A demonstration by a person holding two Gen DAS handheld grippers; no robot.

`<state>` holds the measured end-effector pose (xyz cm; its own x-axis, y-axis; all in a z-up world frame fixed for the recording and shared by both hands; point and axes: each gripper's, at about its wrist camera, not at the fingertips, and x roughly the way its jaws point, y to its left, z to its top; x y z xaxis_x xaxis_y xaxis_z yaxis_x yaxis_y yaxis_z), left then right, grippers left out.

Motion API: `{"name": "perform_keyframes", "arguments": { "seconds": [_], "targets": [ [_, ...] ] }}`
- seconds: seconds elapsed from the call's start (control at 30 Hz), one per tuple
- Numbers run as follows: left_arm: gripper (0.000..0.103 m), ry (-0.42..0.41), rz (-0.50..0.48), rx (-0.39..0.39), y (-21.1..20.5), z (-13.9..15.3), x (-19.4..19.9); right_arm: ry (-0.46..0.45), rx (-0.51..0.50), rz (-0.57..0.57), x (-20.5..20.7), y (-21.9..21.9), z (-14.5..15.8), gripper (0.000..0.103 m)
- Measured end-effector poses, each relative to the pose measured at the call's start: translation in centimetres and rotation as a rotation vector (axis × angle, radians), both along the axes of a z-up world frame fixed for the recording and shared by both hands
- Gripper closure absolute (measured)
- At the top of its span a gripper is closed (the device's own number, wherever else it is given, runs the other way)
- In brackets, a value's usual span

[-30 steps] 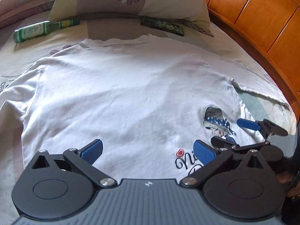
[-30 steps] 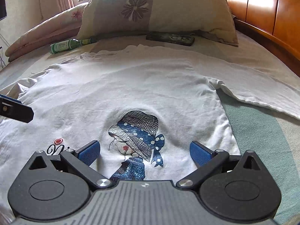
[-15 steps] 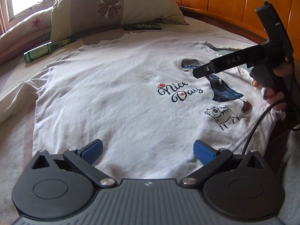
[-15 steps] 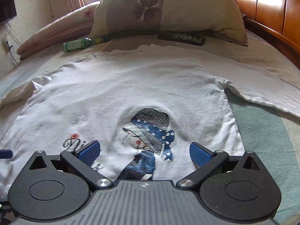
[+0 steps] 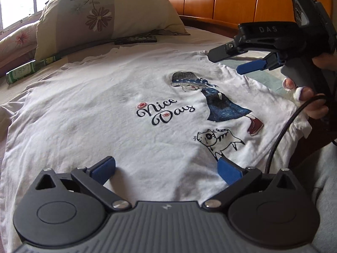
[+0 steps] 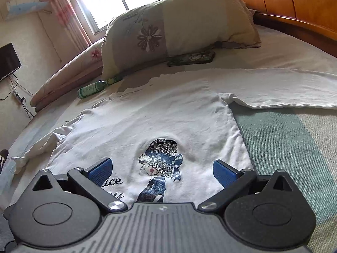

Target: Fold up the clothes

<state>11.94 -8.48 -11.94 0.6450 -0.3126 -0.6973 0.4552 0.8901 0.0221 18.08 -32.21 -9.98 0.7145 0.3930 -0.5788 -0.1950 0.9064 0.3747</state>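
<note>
Shirt: white long-sleeved cotton shirt with a girl print lies flat on the bed.
Left gripper: fingers spread wide, holding nothing.
Right gripper: fingers wide apart, empty.

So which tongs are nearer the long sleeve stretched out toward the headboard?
Right. The right tongs hover over the shirt's girl print, beside that sleeve. The left tongs sit at the hem, farther away.
</note>
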Motion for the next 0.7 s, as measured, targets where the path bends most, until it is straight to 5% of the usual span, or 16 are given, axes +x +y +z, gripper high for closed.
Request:
{"name": "perform_keyframes", "arguments": {
  "seconds": [0.2,0.4,0.53,0.7],
  "targets": [
    [0.001,-0.037,0.035,-0.017,0.7,1.1,0.4,-0.012,-0.011,0.006,-0.2,0.3,0.1,0.000],
    [0.001,0.014,0.151,-0.064,2.5,-0.4,1.6,-0.015,-0.004,0.013,0.3,1.3,0.4,0.000],
    [0.001,0.051,0.151,-0.152,4.8,0.1,1.1,-0.015,-0.036,0.046,0.6,3.3,0.5,0.000],
    [0.001,0.053,0.278,-0.238,9.1,2.0,4.2,0.007,-0.099,0.071,1.4,6.0,0.0,0.000]
  ]
}}
